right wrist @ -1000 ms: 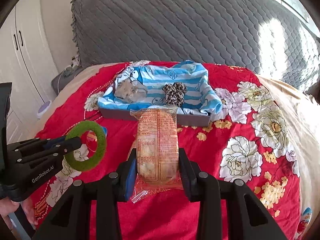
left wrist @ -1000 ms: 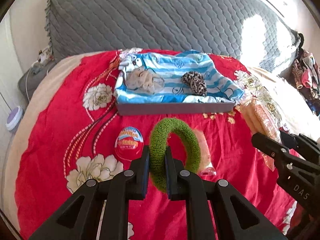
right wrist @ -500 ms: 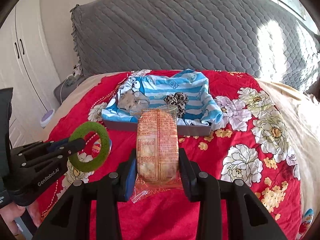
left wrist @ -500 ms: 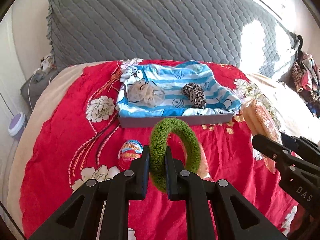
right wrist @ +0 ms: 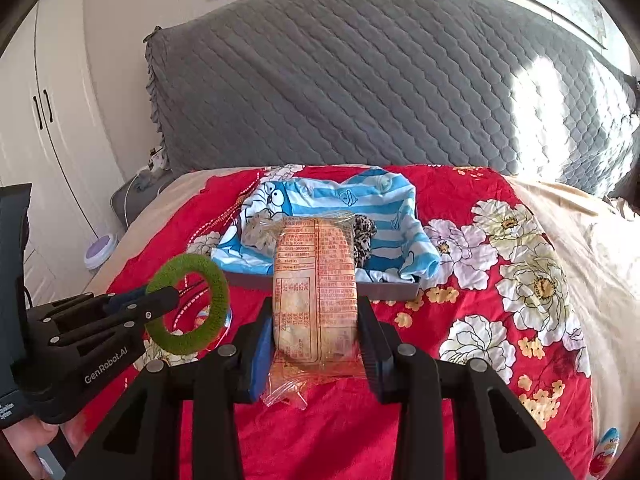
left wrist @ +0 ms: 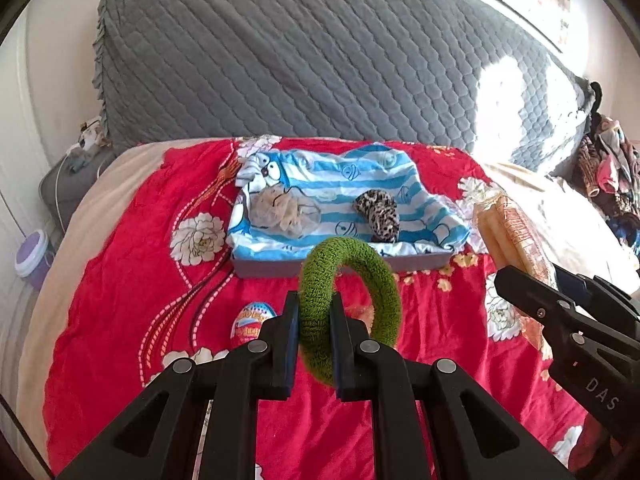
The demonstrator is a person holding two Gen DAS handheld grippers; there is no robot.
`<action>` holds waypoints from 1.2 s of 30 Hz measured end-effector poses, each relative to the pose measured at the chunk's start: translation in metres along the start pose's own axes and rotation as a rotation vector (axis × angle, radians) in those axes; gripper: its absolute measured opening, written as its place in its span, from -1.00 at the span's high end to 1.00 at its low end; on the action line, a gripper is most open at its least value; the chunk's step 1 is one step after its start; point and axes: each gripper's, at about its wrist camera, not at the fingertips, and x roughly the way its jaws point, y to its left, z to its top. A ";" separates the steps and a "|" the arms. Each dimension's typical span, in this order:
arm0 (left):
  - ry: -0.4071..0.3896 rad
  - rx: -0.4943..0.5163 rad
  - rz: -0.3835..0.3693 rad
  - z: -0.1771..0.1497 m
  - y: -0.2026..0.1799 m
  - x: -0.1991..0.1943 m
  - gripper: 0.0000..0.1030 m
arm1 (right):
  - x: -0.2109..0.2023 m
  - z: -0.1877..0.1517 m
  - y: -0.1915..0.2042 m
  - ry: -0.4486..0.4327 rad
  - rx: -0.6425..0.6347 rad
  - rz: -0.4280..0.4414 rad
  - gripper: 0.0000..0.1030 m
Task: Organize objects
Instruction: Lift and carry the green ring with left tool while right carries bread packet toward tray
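Left gripper (left wrist: 314, 334): black, two-fingered, jaws clamped narrow on the near rim of a fuzzy green fabric ring (left wrist: 348, 304), which is held upright above the bed. Right gripper (right wrist: 316, 340): black, jaws part-spread, gripping a clear-wrapped orange printed snack packet (right wrist: 314, 292) by its sides, lifted clear of the bed. Below: red floral bedspread (left wrist: 132, 280); a red-and-blue foil egg (left wrist: 253, 319) lying on it. Beyond: shallow grey tray (left wrist: 276, 268) lined with blue-and-white striped cartoon cloth (left wrist: 340, 178), holding a beige mesh scrunchie (left wrist: 282, 212) and a leopard-print scrunchie (left wrist: 378, 214). Farthest: grey quilted headboard (left wrist: 320, 72).
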 end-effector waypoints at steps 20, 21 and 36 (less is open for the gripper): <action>-0.072 0.017 -0.007 0.044 -0.003 -0.019 0.74 | -0.024 0.045 0.004 -0.094 -0.019 -0.024 0.25; -0.076 0.022 -0.004 0.047 -0.003 -0.019 0.74 | -0.025 0.048 0.004 -0.096 -0.019 -0.026 0.25; -0.071 -0.011 -0.019 0.074 0.004 -0.011 0.74 | -0.025 0.080 0.010 -0.095 -0.071 -0.051 0.25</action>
